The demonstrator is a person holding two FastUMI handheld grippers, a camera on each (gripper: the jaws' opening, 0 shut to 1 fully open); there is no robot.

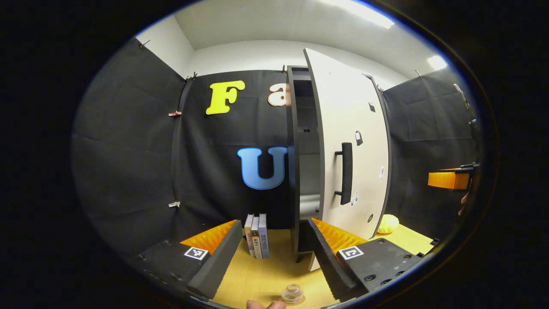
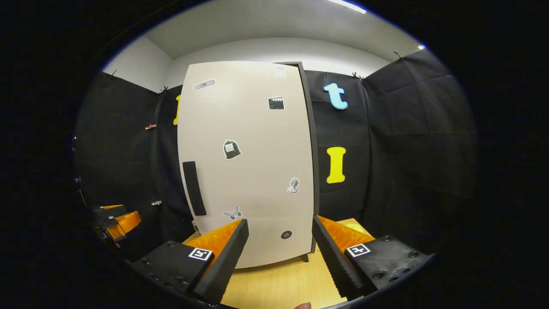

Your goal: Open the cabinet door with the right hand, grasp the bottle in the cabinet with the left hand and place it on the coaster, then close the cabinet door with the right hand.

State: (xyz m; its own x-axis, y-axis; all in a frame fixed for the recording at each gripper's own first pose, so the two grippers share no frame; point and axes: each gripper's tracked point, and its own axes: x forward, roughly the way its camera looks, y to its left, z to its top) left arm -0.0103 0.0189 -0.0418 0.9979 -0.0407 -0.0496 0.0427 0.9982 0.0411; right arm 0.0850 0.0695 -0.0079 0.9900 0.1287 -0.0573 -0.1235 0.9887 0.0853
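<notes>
In the left gripper view the left gripper (image 1: 271, 253) hangs above the wooden table (image 1: 274, 274) with its two fingers spread wide and nothing between them. Low between those fingers, near the bottom edge, the small clear bottle (image 1: 292, 293) stands upright on a round coaster (image 1: 300, 300), with a fingertip of a hand (image 1: 266, 304) just beside it at the edge of the picture. Farther back stands the cabinet (image 1: 296, 163), its pale door (image 1: 356, 146) ajar, so a strip of dark interior and shelves shows between the frame and the door; the dark bar handle (image 1: 345, 173) sits on the door's front. Three books (image 1: 256, 235) stand upright on the table just left of the cabinet, and a yellow knobbly ball (image 1: 388, 223) lies on the table to the right of the door. The right gripper (image 2: 278, 251) is likewise released, fingers apart and empty, facing the front of the door (image 2: 253, 163) (stickers are scattered over its face) without touching it. The left gripper also shows at the far left edge of the right gripper view.
</notes>
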